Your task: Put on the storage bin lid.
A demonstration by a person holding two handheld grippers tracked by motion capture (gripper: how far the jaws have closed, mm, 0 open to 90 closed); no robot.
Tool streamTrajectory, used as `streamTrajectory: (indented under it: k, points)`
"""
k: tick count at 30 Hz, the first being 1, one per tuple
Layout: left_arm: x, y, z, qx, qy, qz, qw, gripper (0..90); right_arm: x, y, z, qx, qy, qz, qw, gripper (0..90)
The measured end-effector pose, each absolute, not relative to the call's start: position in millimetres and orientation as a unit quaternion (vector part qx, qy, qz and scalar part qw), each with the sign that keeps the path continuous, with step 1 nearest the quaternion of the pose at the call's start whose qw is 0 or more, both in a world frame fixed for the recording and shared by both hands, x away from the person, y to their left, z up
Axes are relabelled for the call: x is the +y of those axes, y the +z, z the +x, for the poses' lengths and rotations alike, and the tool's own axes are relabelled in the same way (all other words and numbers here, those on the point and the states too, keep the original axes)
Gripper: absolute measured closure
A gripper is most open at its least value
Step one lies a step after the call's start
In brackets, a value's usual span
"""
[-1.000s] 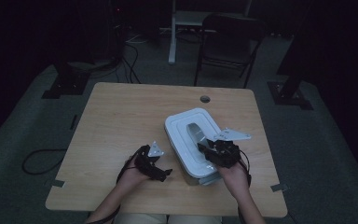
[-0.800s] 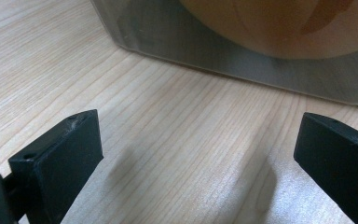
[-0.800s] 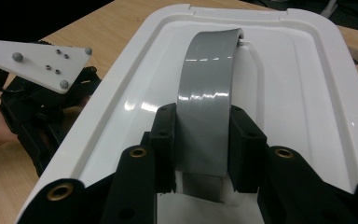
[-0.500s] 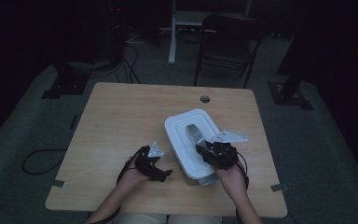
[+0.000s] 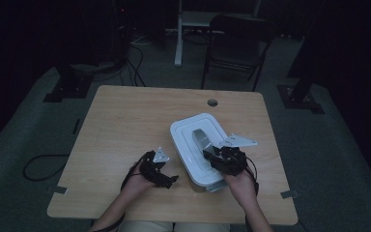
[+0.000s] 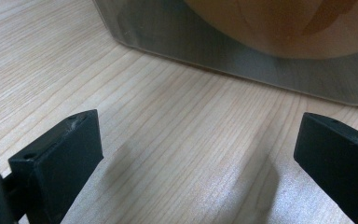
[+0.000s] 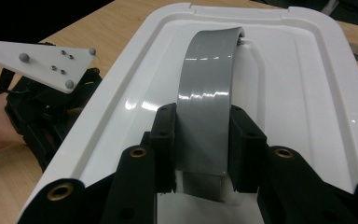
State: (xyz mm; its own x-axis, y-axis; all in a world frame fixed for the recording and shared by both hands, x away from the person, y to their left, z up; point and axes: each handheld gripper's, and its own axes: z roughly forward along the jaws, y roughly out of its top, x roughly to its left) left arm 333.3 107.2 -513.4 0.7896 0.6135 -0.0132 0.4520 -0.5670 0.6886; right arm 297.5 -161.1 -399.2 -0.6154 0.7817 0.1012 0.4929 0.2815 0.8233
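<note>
Two claws on the job: from the high view, right gripper (image 5: pixel 211 154) sits atop the white lidded container (image 5: pixel 186 145), left gripper (image 5: pixel 170 180) beside it. Left gripper view: jaws apart, container wall ahead. Right gripper view: jaws clamped on the grey handle (image 7: pixel 207 98), so lifting the lid looks next.

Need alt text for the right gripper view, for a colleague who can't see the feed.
The right hand-held gripper is shut on the grey handle of a white container lid, one black jaw on each side of the strap. Beyond the lid's left edge, the left hand-held gripper rests on the wooden table.
</note>
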Motion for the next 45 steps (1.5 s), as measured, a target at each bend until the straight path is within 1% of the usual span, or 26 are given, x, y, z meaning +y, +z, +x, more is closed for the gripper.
streamTrajectory:
  k: [6, 9, 17, 18, 20, 22, 23, 24, 25, 26, 27, 28, 31, 32, 33, 34, 37, 39, 43, 45]
  points:
    - [107, -514, 334, 0.305, 0.113, 0.878, 0.353, 1.7, -161, -400, 296, 0.783, 0.442, 0.405, 0.165, 67.5]
    - [108, -514, 334, 0.306, 0.112, 0.877, 0.353, 1.7, -163, -400, 296, 0.782, 0.446, 0.406, 0.159, 67.5]
    - [108, -513, 334, 0.310, 0.113, 0.875, 0.355, 1.7, -156, -402, 297, 0.787, 0.433, 0.407, 0.164, 67.4]
    - [108, -513, 334, 0.310, 0.113, 0.874, 0.356, 1.7, -152, -403, 296, 0.791, 0.424, 0.404, 0.179, 67.3]
    - [108, -513, 334, 0.311, 0.113, 0.873, 0.358, 1.7, -150, -403, 295, 0.791, 0.421, 0.404, 0.185, 67.3]
    - [108, -513, 334, 0.311, 0.113, 0.873, 0.357, 1.7, -154, -403, 297, 0.788, 0.430, 0.408, 0.168, 67.0]
    - [108, -513, 334, 0.311, 0.114, 0.874, 0.356, 1.7, -154, -403, 298, 0.788, 0.429, 0.409, 0.167, 65.6]
    - [108, -513, 334, 0.310, 0.112, 0.874, 0.357, 1.7, -153, -403, 298, 0.788, 0.427, 0.409, 0.171, 60.1]
    - [108, -513, 334, 0.311, 0.113, 0.874, 0.357, 1.7, -153, -403, 298, 0.788, 0.426, 0.408, 0.175, 50.9]
    - [108, -513, 334, 0.311, 0.114, 0.873, 0.357, 1.7, -153, -401, 299, 0.787, 0.433, 0.407, 0.164, 46.6]
    - [108, -513, 334, 0.311, 0.114, 0.873, 0.357, 1.7, -155, -401, 299, 0.784, 0.440, 0.408, 0.161, 44.7]
    - [109, -512, 334, 0.311, 0.112, 0.874, 0.357, 1.7, -157, -400, 299, 0.779, 0.447, 0.410, 0.159, 40.7]
    - [110, -513, 335, 0.314, 0.110, 0.872, 0.358, 1.7, -165, -396, 297, 0.768, 0.461, 0.415, 0.160, 36.3]
    - [111, -513, 336, 0.316, 0.111, 0.871, 0.359, 1.7, -170, -394, 297, 0.763, 0.465, 0.417, 0.165, 33.4]
    - [111, -513, 336, 0.316, 0.111, 0.871, 0.359, 1.7, -170, -394, 297, 0.763, 0.465, 0.417, 0.165, 33.4]
    - [111, -513, 336, 0.320, 0.111, 0.869, 0.360, 1.7, -178, -392, 298, 0.756, 0.465, 0.427, 0.174, 29.4]
    - [112, -513, 337, 0.323, 0.109, 0.868, 0.361, 1.7, -193, -391, 302, 0.742, 0.469, 0.441, 0.187, 23.1]
    - [112, -513, 337, 0.323, 0.108, 0.868, 0.360, 1.7, -202, -392, 304, 0.739, 0.473, 0.442, 0.186, 17.2]
    - [111, -512, 338, 0.323, 0.106, 0.868, 0.361, 1.7, -220, -395, 311, 0.721, 0.484, 0.456, 0.194, 17.0]
    - [110, -512, 339, 0.323, 0.104, 0.868, 0.361, 1.7, -228, -397, 315, 0.716, 0.479, 0.463, 0.209, 15.1]
